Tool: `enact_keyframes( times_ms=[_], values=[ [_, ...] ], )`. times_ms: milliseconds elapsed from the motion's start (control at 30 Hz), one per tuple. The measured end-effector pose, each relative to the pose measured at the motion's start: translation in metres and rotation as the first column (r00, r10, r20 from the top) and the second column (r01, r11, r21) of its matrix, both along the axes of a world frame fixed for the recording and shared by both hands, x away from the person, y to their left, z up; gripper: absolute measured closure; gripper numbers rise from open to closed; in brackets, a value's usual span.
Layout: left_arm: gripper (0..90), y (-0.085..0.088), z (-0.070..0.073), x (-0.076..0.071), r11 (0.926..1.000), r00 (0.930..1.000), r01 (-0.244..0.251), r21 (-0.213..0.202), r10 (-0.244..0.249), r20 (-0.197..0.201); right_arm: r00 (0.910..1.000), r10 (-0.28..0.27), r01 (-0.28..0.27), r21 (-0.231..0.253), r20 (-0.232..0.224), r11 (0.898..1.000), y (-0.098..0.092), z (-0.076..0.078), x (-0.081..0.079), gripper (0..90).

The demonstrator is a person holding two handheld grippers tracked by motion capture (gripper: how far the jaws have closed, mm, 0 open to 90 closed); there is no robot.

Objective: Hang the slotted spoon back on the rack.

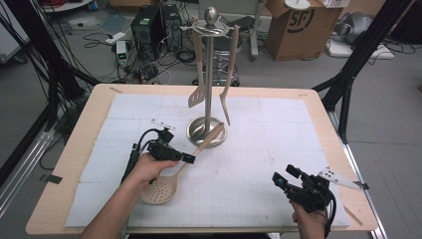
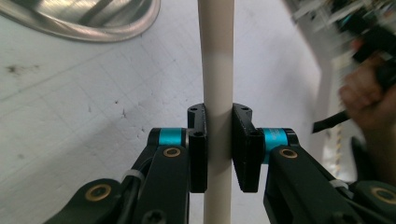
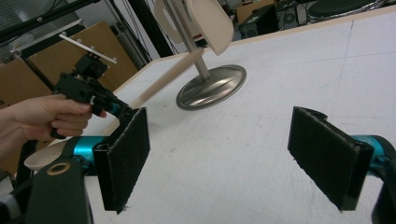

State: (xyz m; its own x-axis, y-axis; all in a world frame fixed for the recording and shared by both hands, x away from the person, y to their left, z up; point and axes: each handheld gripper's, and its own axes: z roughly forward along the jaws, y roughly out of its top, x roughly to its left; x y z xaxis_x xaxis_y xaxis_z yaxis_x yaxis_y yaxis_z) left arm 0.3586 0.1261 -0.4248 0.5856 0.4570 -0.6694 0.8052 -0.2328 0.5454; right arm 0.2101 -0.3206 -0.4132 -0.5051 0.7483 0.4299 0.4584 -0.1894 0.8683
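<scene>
A beige perforated spoon [image 1: 160, 189] lies tilted over the white mat, its handle [image 2: 215, 56] reaching toward the round base [image 1: 206, 132] of a metal utensil stand [image 1: 209, 64]. My left gripper [image 1: 188, 159] is shut on the middle of that handle, and in the left gripper view both pads of the gripper [image 2: 218, 140] press on it. A slotted spatula [image 1: 197, 95] and a second beige utensil [image 1: 228, 102] hang from the stand. My right gripper [image 1: 284, 176] hovers near the table's front right corner. In the right gripper view it [image 3: 233, 154] stands open with nothing between the pads.
A white foam mat [image 1: 278, 124] covers the wooden table [image 1: 74, 144]. Beyond the far edge are a cardboard box [image 1: 298, 25], a computer tower [image 1: 149, 25] and floor cables. A black frame leg [image 1: 353, 64] stands at the right.
</scene>
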Motion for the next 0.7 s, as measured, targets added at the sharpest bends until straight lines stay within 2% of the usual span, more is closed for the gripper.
enact_keyframes(
  times_ms=[133, 200, 333, 400, 467, 533, 700],
  values=[
    [78.2, 0.015, 0.008, -0.002, 0.9961, 0.9989, -0.042, -0.077, 0.043, 0.020, 1.0000, 0.002, -0.002, -0.005, -0.001, 1.000, 0.002, 0.000, 0.001, 19.8],
    [78.1, 0.021, 0.011, -0.003, 0.9895, 0.9980, -0.055, -0.134, 0.058, 0.023, 1.0000, 0.002, -0.002, -0.007, 0.000, 1.000, 0.002, 0.000, 0.001, 19.8],
    [78.1, 0.033, 0.016, -0.004, 0.9770, 0.9939, -0.094, -0.191, 0.103, 0.039, 1.0000, 0.002, -0.002, -0.006, 0.000, 1.000, 0.002, 0.000, 0.000, 19.8],
    [78.1, 0.038, 0.018, -0.006, 0.9710, 0.9909, -0.105, -0.215, 0.120, 0.060, 1.0000, 0.001, -0.001, -0.006, 0.000, 1.000, 0.002, 0.000, -0.001, 19.8],
    [78.1, 0.041, 0.020, -0.009, 0.9620, 0.9867, -0.117, -0.247, 0.141, 0.081, 1.0000, -0.001, 0.001, -0.008, 0.000, 1.000, 0.001, 0.000, -0.001, 19.8],
    [78.0, 0.045, 0.022, -0.012, 0.9455, 0.9832, -0.116, -0.304, 0.153, 0.100, 1.0000, -0.003, 0.003, -0.008, 0.002, 1.000, 0.000, -0.001, -0.001, 19.8],
    [78.0, 0.049, 0.029, -0.018, 0.9170, 0.9617, -0.139, -0.374, 0.215, 0.170, 1.0000, -0.001, 0.001, -0.006, -0.003, 1.000, 0.001, 0.000, -0.001, 19.8]
  ],
)
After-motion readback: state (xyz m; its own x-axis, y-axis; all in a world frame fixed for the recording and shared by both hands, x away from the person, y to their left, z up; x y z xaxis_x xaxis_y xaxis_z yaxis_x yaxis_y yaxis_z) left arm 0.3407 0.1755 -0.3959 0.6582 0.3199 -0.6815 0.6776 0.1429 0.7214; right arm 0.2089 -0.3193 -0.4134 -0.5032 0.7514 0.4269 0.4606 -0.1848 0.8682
